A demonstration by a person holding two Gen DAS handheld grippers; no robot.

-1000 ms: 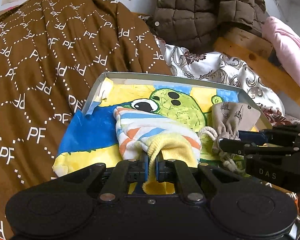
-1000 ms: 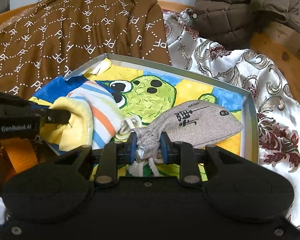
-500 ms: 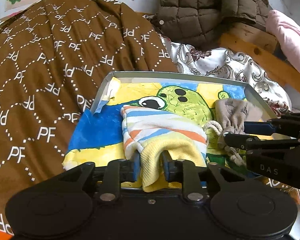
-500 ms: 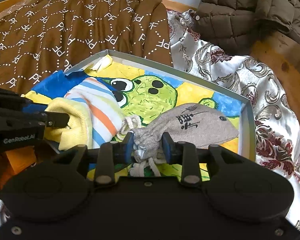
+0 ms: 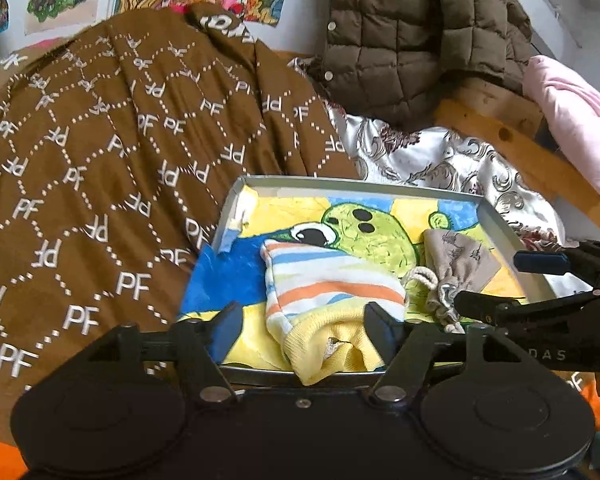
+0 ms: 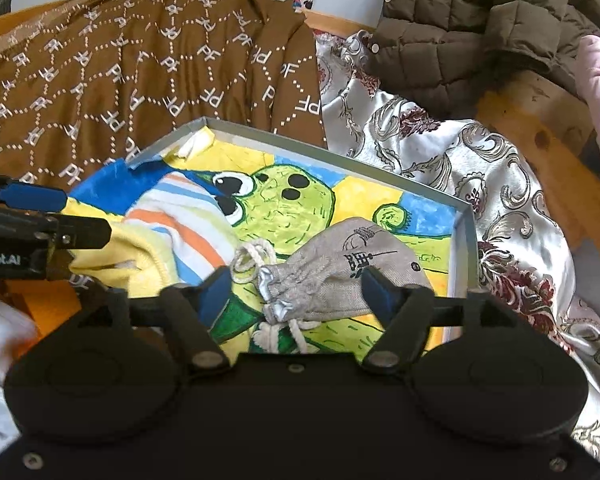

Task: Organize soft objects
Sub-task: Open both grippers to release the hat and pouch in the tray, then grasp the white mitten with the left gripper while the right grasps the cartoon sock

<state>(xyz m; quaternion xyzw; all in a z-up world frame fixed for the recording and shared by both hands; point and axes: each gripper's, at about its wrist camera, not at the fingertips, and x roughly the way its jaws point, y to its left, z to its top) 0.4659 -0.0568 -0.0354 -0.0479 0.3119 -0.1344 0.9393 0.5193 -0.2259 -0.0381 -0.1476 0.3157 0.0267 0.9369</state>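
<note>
A striped knit piece with a yellow cuff point(image 5: 324, 304) lies in a grey tray point(image 5: 500, 220) lined with a green cartoon picture. Its yellow cuff hangs over the tray's near rim. My left gripper point(image 5: 304, 324) is open, its fingers on either side of the cuff without holding it. A grey drawstring pouch point(image 6: 340, 276) lies to the right of the knit piece in the tray point(image 6: 466, 232). My right gripper point(image 6: 300, 286) is open around the pouch's tied neck, not holding it. The knit piece also shows in the right wrist view point(image 6: 172, 232), and the pouch in the left wrist view point(image 5: 452, 264).
The tray sits on a bed. A brown PF-patterned garment point(image 5: 100, 168) lies at left, a silver floral cloth point(image 6: 440, 160) at right, a brown quilted jacket point(image 5: 412, 40) behind, a pink cloth point(image 5: 572, 120) at far right by a wooden rail point(image 5: 520, 152).
Both grippers have opened wide and let go: the left released the yellow cuff, the right released the pouch's neck. Both items now rest in the tray.
</note>
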